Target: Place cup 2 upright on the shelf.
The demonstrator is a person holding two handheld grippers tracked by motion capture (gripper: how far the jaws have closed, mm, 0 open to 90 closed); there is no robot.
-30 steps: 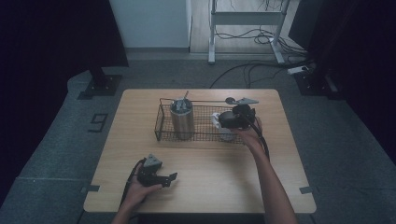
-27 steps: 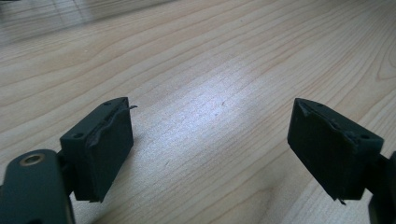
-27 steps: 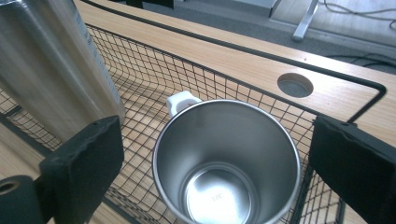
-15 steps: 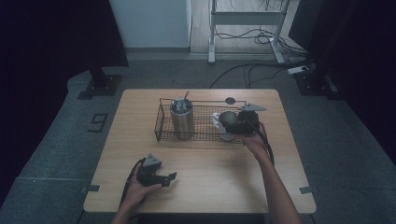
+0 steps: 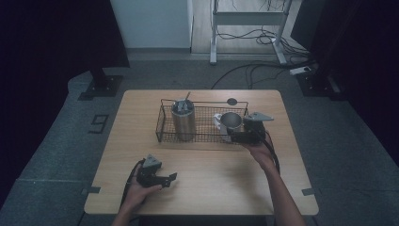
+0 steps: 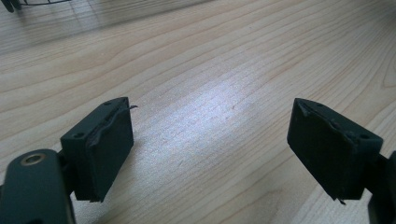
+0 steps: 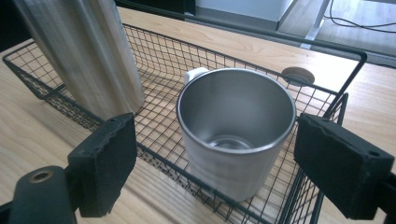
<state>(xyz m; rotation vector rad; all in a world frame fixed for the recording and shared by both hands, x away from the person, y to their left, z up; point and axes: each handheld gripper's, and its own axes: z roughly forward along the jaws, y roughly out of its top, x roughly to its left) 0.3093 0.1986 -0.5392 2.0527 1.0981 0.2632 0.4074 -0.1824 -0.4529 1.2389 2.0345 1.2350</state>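
Observation:
A steel mug [image 7: 236, 135] with a white handle stands upright in the right end of a black wire basket [image 7: 154, 56]. My right gripper [image 7: 222, 161] faces it from the near right. Its jaws have just been closing, and the mug stands between and just beyond the pads, which do not touch it. From above, the right gripper [image 5: 247, 133] sits at the basket's [image 5: 162, 123] right end beside the mug [image 5: 230, 120]. My left gripper [image 5: 164, 179] rests on the table's near left, and its jaws [image 6: 210, 154] are apart over bare wood.
A tall steel tumbler [image 5: 182, 120] holding a utensil stands in the basket's left half, also the tall steel tumbler [image 7: 84, 51] seen close on the left. A small round disc [image 5: 231, 101] lies on the table [image 5: 211, 188] behind the basket.
My right gripper has shifted slightly toward the near side at the basket's right end, and the mug shows more fully. The left gripper has not moved.

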